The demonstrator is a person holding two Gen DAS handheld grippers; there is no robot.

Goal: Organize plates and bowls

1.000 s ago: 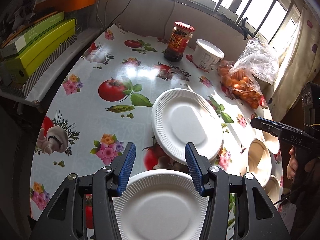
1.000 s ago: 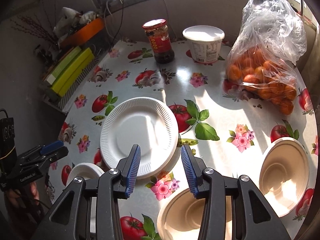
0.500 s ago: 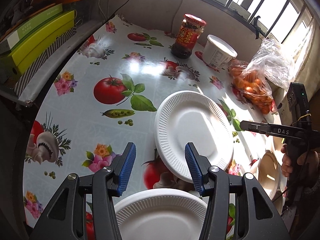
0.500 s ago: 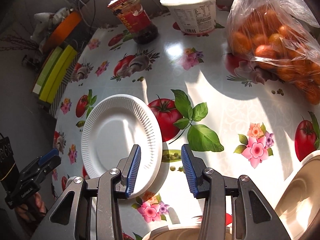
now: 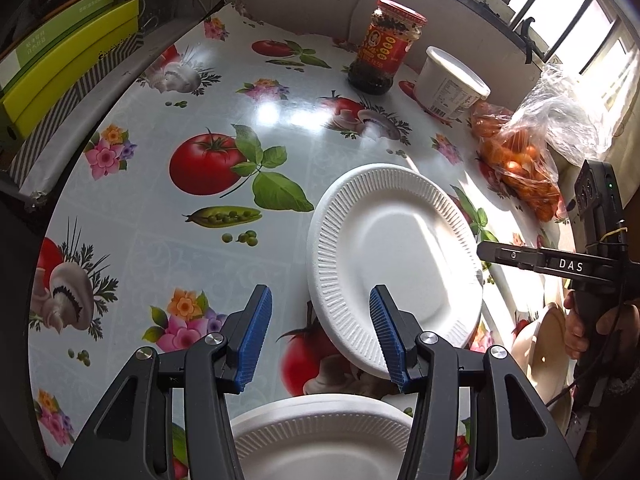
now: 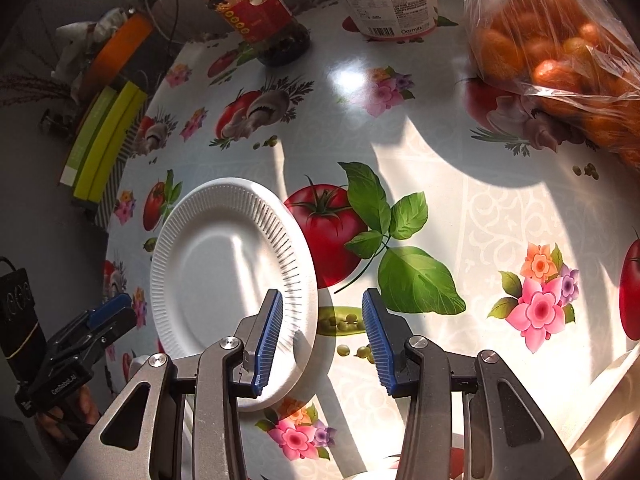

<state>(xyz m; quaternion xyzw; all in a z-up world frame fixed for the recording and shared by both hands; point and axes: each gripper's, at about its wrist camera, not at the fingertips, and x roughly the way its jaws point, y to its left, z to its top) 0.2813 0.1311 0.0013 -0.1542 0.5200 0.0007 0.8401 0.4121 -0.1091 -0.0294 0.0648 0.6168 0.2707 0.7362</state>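
two paper plates show on the table: far plate flat on the cloth, near plate under the left tool.

right tool: jaws apart, gripping nothing. it straddles the far plate at the rim closest to it; left pad over the ribbed edge, right pad over bare cloth. whether the pads touch the rim cannot be told. plate lies ahead and to the left of this tool.

left tool: jaws apart, empty, above the gap between the two plates; far plate lies ahead-right, its rim behind the right pad.

judgement: right tool is the nearer to a grip on the far plate's rim; likely aim is stacking it with the near plate. round plate, no long axis.

bowl sits beside the person's hand, partly hidden.
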